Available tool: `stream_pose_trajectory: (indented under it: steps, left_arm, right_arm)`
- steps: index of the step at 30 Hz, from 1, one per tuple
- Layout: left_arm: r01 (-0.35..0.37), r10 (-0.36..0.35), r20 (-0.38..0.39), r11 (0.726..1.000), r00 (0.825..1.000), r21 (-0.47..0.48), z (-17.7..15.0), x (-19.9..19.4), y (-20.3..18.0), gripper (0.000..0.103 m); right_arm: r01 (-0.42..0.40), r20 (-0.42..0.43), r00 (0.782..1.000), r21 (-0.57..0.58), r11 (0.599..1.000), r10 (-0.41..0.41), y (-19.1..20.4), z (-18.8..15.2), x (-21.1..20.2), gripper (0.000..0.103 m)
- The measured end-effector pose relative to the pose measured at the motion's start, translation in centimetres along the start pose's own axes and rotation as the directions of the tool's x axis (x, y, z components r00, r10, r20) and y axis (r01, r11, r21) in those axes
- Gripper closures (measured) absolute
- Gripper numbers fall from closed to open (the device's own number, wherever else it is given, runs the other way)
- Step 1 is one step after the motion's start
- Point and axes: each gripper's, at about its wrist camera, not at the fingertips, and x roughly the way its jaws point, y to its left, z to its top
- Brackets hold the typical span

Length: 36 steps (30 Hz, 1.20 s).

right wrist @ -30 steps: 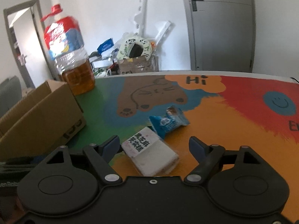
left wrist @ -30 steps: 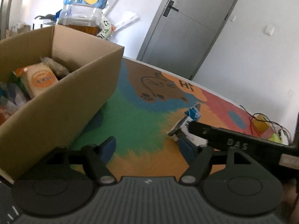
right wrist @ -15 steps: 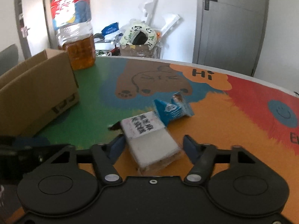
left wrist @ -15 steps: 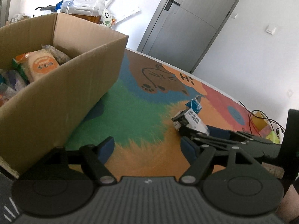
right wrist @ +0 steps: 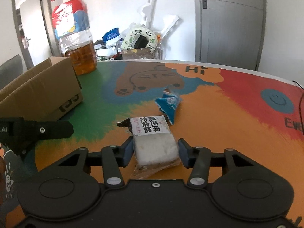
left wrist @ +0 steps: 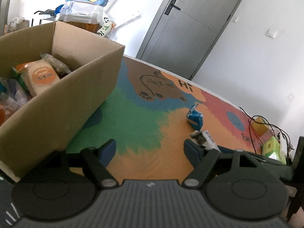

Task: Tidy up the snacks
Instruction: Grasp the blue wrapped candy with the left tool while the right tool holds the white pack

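My right gripper [right wrist: 154,150] has closed its blue pads on both sides of a white cake packet with a black-lettered label [right wrist: 153,138] lying on the table; the packet also shows in the left wrist view [left wrist: 204,137]. A blue snack packet [right wrist: 169,104] lies just beyond it, also seen in the left wrist view [left wrist: 195,116]. My left gripper [left wrist: 150,150] is open and empty above the table, beside a cardboard box [left wrist: 62,102] that holds several snacks, among them an orange-labelled packet [left wrist: 40,76].
A large bottle of amber oil [right wrist: 77,43] stands behind the box [right wrist: 43,93]. Green and yellow packs with cables [left wrist: 269,142] sit at the table's right edge. The colourful table mat [right wrist: 218,114] stretches to the far edge; clutter stands by the wall.
My right gripper has moved forward over the white cake packet and narrowed its jaws onto it. My left gripper has shifted slightly, staying open beside the box.
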Motion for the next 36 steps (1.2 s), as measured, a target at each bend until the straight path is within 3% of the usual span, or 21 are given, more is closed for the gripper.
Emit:
stream_pose_trajectory:
  steps: [5,24,27,31,36]
  left_arm:
    - [0.005,-0.005,0.001,1.000,1.000,0.025,0.3,0.6,-1.3,0.026]
    - [-0.009,0.009,0.006,0.996,1.000,0.091,2.0,3.8,-5.3,0.025]
    - [-0.017,0.017,-0.001,0.994,1.000,0.106,1.9,4.2,-5.5,0.025]
    - [-0.028,0.029,-0.010,0.991,1.000,0.127,1.8,4.7,-5.3,0.024]
    - [-0.024,0.025,-0.012,0.992,1.000,0.122,2.0,5.5,-5.5,0.024]
  right_arm:
    - [0.001,0.023,1.000,0.049,0.999,-0.003,-1.8,-0.2,-1.0,0.054]
    - [0.150,0.077,0.984,0.149,0.977,-0.163,-6.4,0.2,-0.5,0.053]
    - [0.127,0.087,0.986,0.159,0.979,-0.142,-6.8,0.0,-0.6,0.049]
    - [0.106,0.110,0.987,0.132,0.985,-0.121,-6.2,-0.1,-0.8,0.028]
    - [0.089,0.110,0.989,0.108,0.990,-0.101,-5.8,-0.1,0.0,0.024]
